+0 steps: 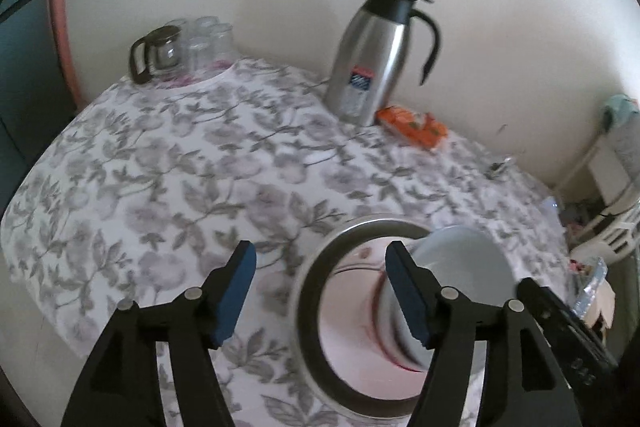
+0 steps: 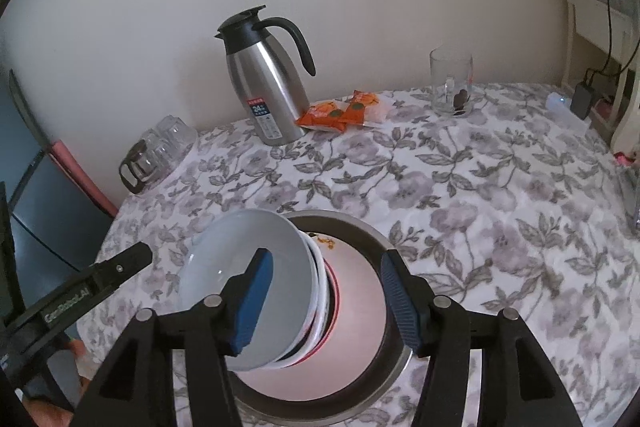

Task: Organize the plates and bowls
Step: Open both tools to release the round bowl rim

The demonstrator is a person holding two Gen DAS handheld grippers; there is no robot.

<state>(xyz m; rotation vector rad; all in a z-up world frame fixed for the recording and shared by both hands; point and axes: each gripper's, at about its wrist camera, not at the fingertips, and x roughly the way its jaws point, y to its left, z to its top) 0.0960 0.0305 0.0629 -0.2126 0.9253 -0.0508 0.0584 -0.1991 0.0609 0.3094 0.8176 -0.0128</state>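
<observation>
Bowls [image 2: 256,291] stacked on metal plate [image 2: 360,367]; right gripper [image 2: 324,299] and left gripper [image 1: 320,291] held apart, empty. Rim should be pinched squarely, lifted slowly.

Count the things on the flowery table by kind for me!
Thermal carafe: 1
Glass coffee pot: 1
Lone drinking glass: 1
Orange snack packets: 2
Metal basin: 1
Stacked bowls: several, cannot count exactly
Upturned glasses: blurred, uncounted
Total counted: 6

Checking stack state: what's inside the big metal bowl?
Inside the metal bowl: a tilted stack of bowls, white bowl on top, red-and-black rims beneath. Stack count and the metal bowl's floor under it are hidden. Both grippers' jaws are open.
</observation>
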